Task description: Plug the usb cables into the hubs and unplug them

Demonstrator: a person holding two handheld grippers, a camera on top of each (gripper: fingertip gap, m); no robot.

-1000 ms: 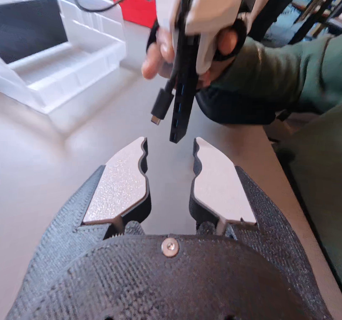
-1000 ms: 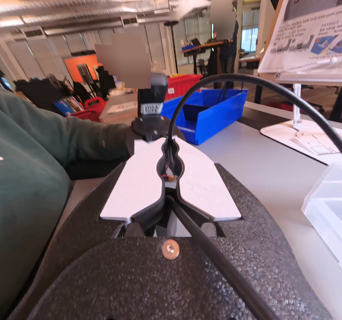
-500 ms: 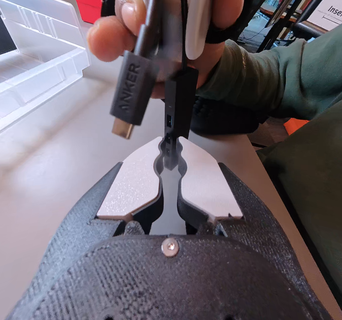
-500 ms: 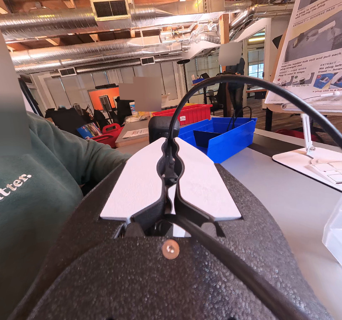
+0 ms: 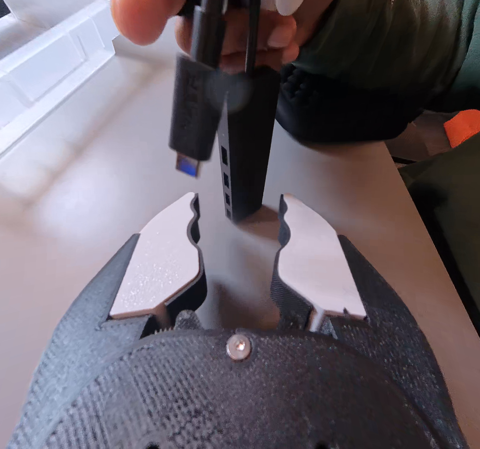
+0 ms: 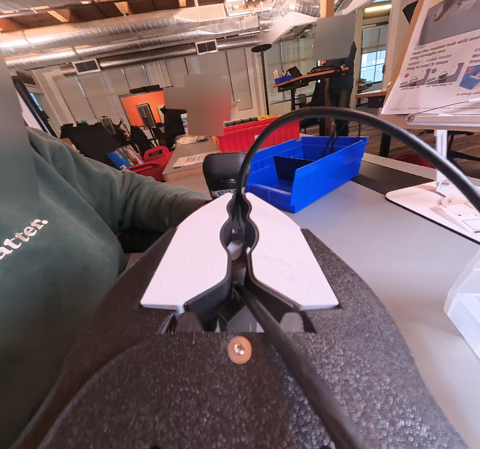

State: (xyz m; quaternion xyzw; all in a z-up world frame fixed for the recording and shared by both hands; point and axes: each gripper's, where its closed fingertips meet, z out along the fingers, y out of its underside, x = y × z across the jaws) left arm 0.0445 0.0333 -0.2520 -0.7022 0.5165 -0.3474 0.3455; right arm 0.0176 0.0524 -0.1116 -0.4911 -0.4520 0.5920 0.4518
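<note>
Left gripper (image 5: 239,200): fingers apart, holding nothing, low over the grey tabletop (image 5: 78,215).
USB hub (image 5: 245,150): black, hanging upright, lower end just ahead of the gap between the left fingers.
USB plug (image 5: 192,116): black, dangling just beside the hub, not inserted.
Right gripper (image 6: 240,197): fingers closed together on the black cable (image 6: 337,114), which arcs up and over to the right.
Blue bin (image 6: 306,174): on the tabletop beyond the right gripper.

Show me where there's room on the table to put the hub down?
Bare table lies left of the left claw, up to the clear bin. Right of the right claw, grey table runs to the blue bin. It is crowded between the left claw's fingers, where the hub hangs.
</note>
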